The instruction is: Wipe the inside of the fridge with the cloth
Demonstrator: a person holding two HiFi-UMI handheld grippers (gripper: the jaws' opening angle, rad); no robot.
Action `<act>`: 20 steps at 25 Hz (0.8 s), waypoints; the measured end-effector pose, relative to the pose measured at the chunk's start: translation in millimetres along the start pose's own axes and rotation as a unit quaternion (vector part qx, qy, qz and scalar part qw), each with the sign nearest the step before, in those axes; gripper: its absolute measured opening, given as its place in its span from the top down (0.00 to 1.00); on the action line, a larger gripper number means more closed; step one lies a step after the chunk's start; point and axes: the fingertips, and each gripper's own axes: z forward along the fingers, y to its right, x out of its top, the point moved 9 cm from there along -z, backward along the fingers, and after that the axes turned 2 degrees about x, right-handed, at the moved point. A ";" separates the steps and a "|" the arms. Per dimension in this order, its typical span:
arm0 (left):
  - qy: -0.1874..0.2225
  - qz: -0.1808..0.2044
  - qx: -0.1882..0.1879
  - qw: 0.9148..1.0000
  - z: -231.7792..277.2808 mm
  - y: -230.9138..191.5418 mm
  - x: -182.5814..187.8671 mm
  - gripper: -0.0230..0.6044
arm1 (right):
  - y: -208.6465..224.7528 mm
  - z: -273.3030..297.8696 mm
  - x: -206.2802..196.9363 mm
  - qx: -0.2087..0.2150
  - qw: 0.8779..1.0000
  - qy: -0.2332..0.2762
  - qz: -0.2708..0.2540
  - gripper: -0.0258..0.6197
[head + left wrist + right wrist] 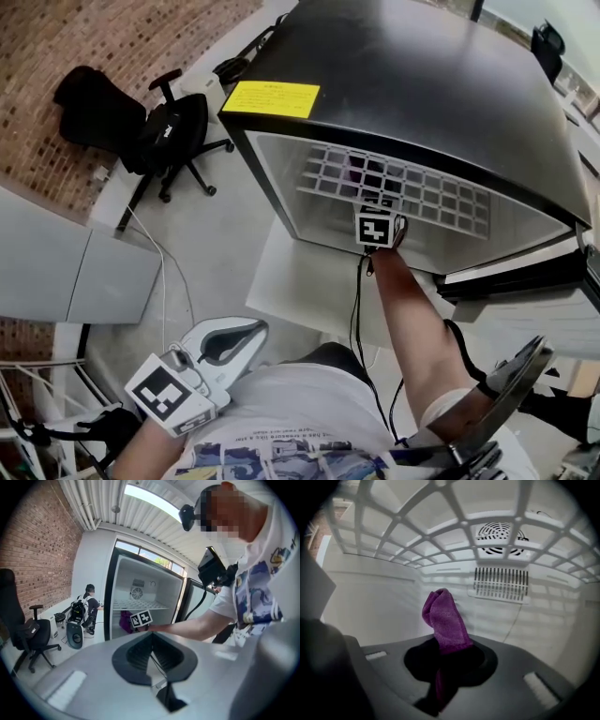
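Note:
The black fridge [422, 84] stands open, with its white inside showing. My right gripper [445, 657] reaches in under the wire shelf [440, 527] and is shut on the purple cloth [443, 618]. The cloth sticks up from the jaws, close to the back wall [384, 602]. In the head view only that gripper's marker cube [375, 228] and the forearm show at the fridge mouth. My left gripper [228, 343] hangs low beside the person's body, well away from the fridge, jaws together and empty. From the left gripper view, the fridge [140, 597] and the cloth [125, 620] lie ahead.
A fan vent [501, 538] and a slotted grille [501, 584] sit on the fridge's back wall. The fridge door [525, 272] hangs open at the right. A black office chair [169, 131] and floor cables [159, 272] lie left. A person [88, 604] sits beyond by the wall.

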 end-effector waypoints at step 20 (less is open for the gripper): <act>-0.008 0.018 -0.060 0.998 12.8 1.3 4.5 0.95 | 101.3 -49.8 -28.0 -0.164 0.984 -0.025 0.060 0.88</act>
